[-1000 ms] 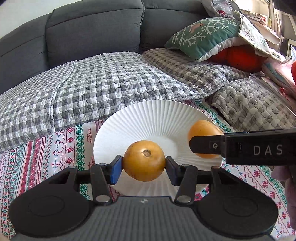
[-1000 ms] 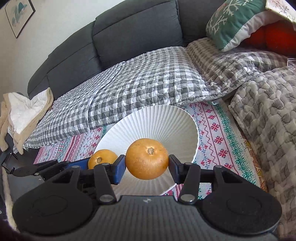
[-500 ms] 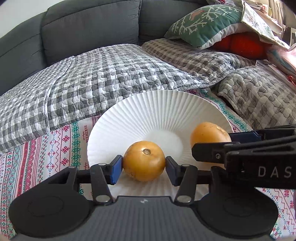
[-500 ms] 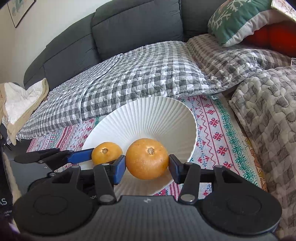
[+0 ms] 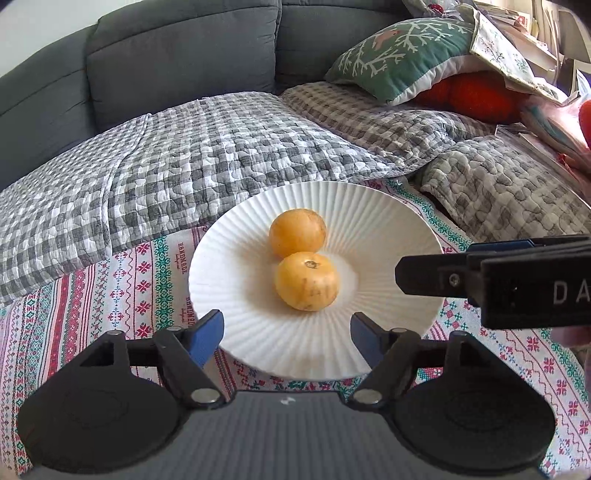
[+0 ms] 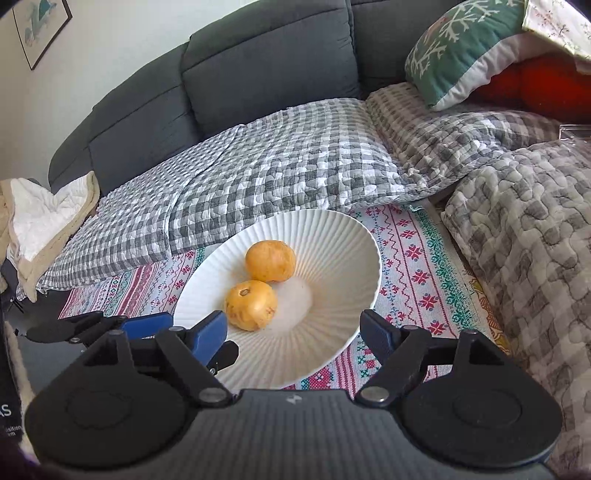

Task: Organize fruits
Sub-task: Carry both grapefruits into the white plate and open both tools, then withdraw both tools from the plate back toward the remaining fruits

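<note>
- A home living room: a dark grey sofa (image 6: 266, 66) fills the back
- Checked quilts (image 6: 280, 162) and a green cushion (image 6: 465, 48) lie on it
- A framed picture (image 6: 40, 29) hangs on the wall

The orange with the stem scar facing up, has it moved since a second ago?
Yes. Then it was gripped between the left tongs at the white plate's near edge; now the orange lies in the plate's middle, touching the second orange.

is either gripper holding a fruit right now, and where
Nothing is held. Left gripper and right gripper are open; both fruits sit on the plate.
</note>
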Motion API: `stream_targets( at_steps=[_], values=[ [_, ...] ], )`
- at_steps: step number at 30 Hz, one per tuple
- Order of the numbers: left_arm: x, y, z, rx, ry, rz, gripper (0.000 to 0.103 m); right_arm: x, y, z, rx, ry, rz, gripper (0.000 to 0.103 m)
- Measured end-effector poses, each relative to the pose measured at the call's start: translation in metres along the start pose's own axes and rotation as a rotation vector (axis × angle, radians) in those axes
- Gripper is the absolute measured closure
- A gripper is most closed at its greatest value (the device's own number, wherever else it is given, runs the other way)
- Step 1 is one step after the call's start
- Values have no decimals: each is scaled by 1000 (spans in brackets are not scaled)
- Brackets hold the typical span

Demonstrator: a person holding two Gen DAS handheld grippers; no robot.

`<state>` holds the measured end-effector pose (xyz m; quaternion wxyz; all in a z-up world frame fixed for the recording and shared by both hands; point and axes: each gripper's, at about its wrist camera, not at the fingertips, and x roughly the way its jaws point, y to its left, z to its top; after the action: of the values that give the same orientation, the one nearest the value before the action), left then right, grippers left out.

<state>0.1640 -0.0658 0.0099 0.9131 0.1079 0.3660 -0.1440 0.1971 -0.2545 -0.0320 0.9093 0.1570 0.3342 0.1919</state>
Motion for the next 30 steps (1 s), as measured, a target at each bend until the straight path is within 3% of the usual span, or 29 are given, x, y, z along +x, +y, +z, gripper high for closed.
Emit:
stream_targets(
  at_steps=[8, 17, 30],
  values=[
    [-42, 9, -19, -44, -26, -7, 10, -28, 10, -13, -11, -21, -36, 6],
    [-75, 11, -51, -46, -25, 5, 9, -60, 33, -28, -92, -32, -41, 0],
    [-111, 21, -96, -84, -58, -15, 9, -77, 62, -64, -200, -48, -13, 0]
  ],
)
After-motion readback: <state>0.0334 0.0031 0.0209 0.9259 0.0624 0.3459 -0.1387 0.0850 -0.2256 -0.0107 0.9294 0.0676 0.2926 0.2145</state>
